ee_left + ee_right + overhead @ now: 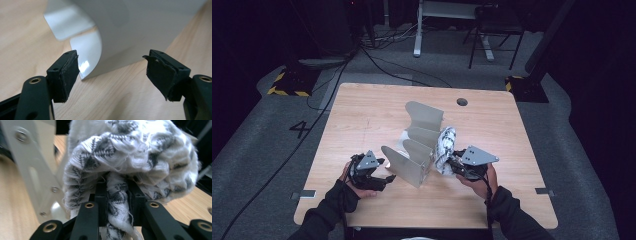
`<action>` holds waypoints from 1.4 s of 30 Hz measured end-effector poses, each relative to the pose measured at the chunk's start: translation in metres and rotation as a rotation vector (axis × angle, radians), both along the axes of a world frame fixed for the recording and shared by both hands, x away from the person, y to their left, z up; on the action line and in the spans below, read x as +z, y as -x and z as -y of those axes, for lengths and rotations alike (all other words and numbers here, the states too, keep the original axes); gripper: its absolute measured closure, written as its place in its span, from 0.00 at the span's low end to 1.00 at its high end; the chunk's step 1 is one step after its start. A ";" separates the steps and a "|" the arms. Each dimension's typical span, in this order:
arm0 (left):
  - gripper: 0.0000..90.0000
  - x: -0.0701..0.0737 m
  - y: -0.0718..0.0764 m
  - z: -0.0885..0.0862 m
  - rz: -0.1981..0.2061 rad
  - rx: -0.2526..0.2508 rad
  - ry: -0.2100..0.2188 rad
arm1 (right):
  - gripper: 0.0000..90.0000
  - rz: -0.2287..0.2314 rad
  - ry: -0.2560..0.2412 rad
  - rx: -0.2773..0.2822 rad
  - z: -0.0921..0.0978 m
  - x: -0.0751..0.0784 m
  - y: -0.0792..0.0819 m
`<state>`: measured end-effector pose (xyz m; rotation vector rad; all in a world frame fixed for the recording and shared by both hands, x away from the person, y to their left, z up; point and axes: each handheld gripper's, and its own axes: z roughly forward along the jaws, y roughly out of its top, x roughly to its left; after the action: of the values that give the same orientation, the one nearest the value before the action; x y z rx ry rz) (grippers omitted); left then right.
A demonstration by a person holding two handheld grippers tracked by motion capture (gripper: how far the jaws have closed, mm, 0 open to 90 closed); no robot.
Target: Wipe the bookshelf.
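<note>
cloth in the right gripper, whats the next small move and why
Probably lift the knitted cloth and carry it over the nearest slot of the metal rack. The right gripper is shut on it beside the rack, while the left gripper is open near the rack's edge.

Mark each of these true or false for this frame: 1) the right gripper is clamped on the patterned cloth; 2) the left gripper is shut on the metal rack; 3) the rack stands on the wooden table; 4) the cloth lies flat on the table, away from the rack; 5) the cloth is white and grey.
1) True. The right gripper has its jaws closed on a fold of the patterned cloth.
2) False. The left gripper is open, with a wide gap between its jaws; the metal rack stands just ahead of them.
3) True. The rack rests on the wooden table.
4) False. The cloth is bunched up in the right gripper, right beside the rack.
5) True. It is white with a grey zigzag pattern.
</note>
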<state>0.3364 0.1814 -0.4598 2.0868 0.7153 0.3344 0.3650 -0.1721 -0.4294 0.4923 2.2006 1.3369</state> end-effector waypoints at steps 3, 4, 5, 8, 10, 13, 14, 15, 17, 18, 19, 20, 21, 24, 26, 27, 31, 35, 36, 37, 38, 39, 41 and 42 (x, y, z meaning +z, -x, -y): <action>0.30 0.017 0.012 0.003 0.042 0.025 0.015 | 0.83 -0.030 0.042 -0.039 -0.001 -0.005 -0.005; 0.29 0.023 0.015 0.004 0.064 0.035 0.014 | 0.83 -0.036 0.054 -0.044 -0.002 -0.006 -0.006; 0.29 0.028 0.018 0.004 0.078 0.038 0.022 | 0.83 -0.041 0.056 -0.044 -0.003 -0.007 -0.007; 0.29 0.047 0.025 0.004 0.121 0.050 0.079 | 0.83 -0.061 0.108 -0.042 -0.008 -0.012 -0.008; 0.29 0.058 0.030 0.005 0.149 0.043 0.106 | 0.83 -0.081 0.123 -0.030 -0.010 -0.018 -0.011; 0.29 0.068 0.036 0.012 0.183 0.021 0.121 | 0.83 -0.098 0.126 0.001 -0.014 -0.023 -0.010; 0.29 0.070 0.037 0.015 0.190 0.010 0.127 | 0.83 -0.097 0.130 0.009 -0.015 -0.023 -0.010; 0.29 0.072 0.038 0.019 0.192 0.001 0.130 | 0.83 -0.097 0.131 0.015 -0.016 -0.023 -0.009; 0.29 0.074 0.040 0.029 0.196 -0.029 0.126 | 0.83 -0.100 0.135 0.029 -0.018 -0.024 -0.008; 0.29 0.075 0.041 0.033 0.199 -0.041 0.123 | 0.83 -0.105 0.135 0.032 -0.018 -0.025 -0.008; 0.29 0.076 0.042 0.039 0.209 -0.054 0.111 | 0.83 -0.107 0.136 0.036 -0.019 -0.025 -0.008; 0.29 0.078 0.044 0.044 0.215 -0.066 0.106 | 0.83 -0.106 0.142 0.038 -0.019 -0.026 -0.008; 0.30 0.079 0.046 0.049 0.216 -0.078 0.112 | 0.83 -0.105 0.142 0.037 -0.019 -0.026 -0.008; 0.31 0.083 0.048 0.069 0.220 -0.094 0.101 | 0.83 -0.105 0.146 0.042 -0.021 -0.026 -0.007; 0.31 0.083 0.047 0.074 0.212 -0.102 0.110 | 0.83 -0.105 0.150 0.046 -0.021 -0.027 -0.006; 0.31 0.083 0.046 0.079 0.206 -0.098 0.109 | 0.83 -0.106 0.150 0.049 -0.022 -0.027 -0.006; 0.36 0.081 0.041 0.104 0.221 -0.070 0.070 | 0.83 -0.134 0.164 0.082 -0.026 -0.034 -0.003; 0.53 0.077 0.030 0.113 0.204 -0.038 0.041 | 0.83 -0.150 0.193 0.117 -0.032 -0.042 0.001; 0.56 0.076 0.028 0.112 0.195 -0.030 0.036 | 0.83 -0.152 0.196 0.123 -0.033 -0.043 0.001; 0.58 0.075 0.027 0.111 0.191 -0.019 0.025 | 0.83 -0.153 0.200 0.126 -0.034 -0.045 0.002; 0.59 0.073 0.025 0.110 0.188 -0.002 0.010 | 0.83 -0.151 0.202 0.125 -0.034 -0.045 0.002; 0.59 0.072 0.024 0.109 0.196 0.012 0.003 | 0.83 -0.143 0.202 0.121 -0.034 -0.044 0.002; 0.62 0.073 0.022 0.106 0.199 0.028 -0.005 | 0.83 -0.139 0.189 0.100 -0.031 -0.041 0.000; 0.63 0.073 0.021 0.105 0.202 0.025 -0.005 | 0.83 -0.137 0.182 0.091 -0.030 -0.040 -0.001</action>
<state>0.3149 0.0761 -0.3872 2.0151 0.6201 0.5522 0.3655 -0.1422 -0.4691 0.4310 2.4555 1.1632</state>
